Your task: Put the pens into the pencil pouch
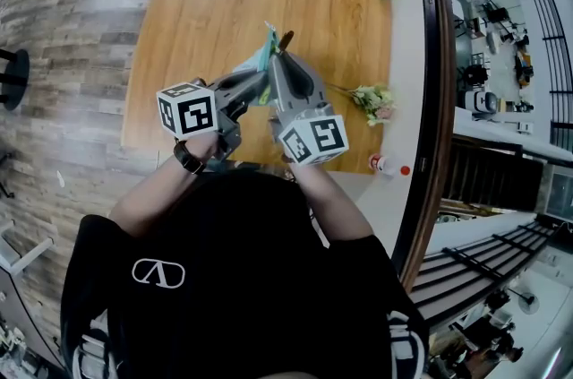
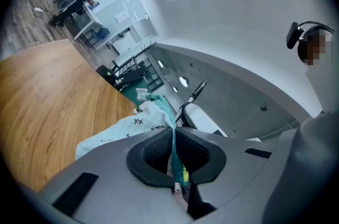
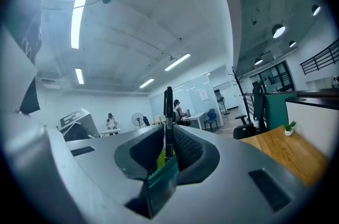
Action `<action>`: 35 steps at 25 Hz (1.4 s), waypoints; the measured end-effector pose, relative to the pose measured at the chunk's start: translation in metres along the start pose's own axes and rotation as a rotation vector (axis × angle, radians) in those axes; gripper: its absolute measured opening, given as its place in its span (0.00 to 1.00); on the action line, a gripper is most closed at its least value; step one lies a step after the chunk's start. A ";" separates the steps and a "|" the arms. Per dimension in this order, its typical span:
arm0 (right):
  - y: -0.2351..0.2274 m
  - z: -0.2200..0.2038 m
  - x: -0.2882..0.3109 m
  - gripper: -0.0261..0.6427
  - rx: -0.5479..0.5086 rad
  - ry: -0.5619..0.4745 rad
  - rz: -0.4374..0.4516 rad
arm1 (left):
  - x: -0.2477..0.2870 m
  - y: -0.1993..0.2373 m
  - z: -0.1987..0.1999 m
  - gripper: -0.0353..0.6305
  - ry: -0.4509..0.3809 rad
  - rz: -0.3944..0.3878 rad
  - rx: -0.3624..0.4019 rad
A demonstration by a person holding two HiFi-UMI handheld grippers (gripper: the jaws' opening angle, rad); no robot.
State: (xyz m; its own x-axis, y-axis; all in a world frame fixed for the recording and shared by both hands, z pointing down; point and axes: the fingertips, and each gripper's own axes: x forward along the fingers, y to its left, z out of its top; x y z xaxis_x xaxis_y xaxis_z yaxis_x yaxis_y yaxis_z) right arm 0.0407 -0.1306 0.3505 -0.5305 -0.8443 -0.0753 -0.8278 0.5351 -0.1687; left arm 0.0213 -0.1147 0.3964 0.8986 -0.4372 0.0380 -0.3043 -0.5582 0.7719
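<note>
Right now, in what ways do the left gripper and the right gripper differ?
The left gripper is shut on the teal edge of the pencil pouch; the right gripper is shut on a black pen. The left gripper's jaws pinch thin cloth and almost meet; the right gripper's jaws stand slightly apart around the pen. Both are held over the wooden table, tips close together.
</note>
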 end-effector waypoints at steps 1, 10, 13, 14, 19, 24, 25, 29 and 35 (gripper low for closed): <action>0.002 0.000 0.000 0.12 0.004 0.003 0.010 | -0.001 0.001 0.001 0.08 -0.002 0.002 0.000; -0.001 0.001 -0.002 0.15 -0.001 0.004 -0.012 | -0.005 0.015 0.006 0.08 -0.006 0.029 0.004; -0.004 0.003 -0.002 0.15 -0.001 -0.001 -0.025 | -0.006 0.020 0.006 0.08 -0.004 0.041 0.010; -0.006 0.004 -0.003 0.15 -0.003 -0.002 -0.030 | -0.006 0.023 0.005 0.08 -0.001 0.047 0.011; -0.014 0.004 -0.013 0.15 -0.009 -0.008 -0.071 | -0.011 0.056 -0.010 0.08 0.028 0.119 0.024; -0.027 -0.004 -0.034 0.15 -0.002 0.013 -0.125 | -0.019 0.120 -0.038 0.08 0.070 0.251 0.044; -0.030 -0.006 -0.039 0.15 0.000 0.021 -0.137 | -0.020 0.134 -0.045 0.08 0.080 0.278 0.047; -0.042 -0.014 -0.058 0.15 0.007 0.048 -0.186 | -0.022 0.189 -0.076 0.08 0.142 0.377 0.082; -0.055 -0.018 -0.082 0.15 0.010 0.084 -0.244 | 0.002 0.232 -0.124 0.08 0.218 0.422 0.084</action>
State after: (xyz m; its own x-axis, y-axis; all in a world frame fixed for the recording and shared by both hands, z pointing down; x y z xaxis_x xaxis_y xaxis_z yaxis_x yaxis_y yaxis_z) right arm 0.1263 -0.0899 0.3835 -0.3292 -0.9429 0.0505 -0.9314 0.3155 -0.1813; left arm -0.0080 -0.1573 0.6543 0.7336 -0.4850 0.4761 -0.6732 -0.4224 0.6069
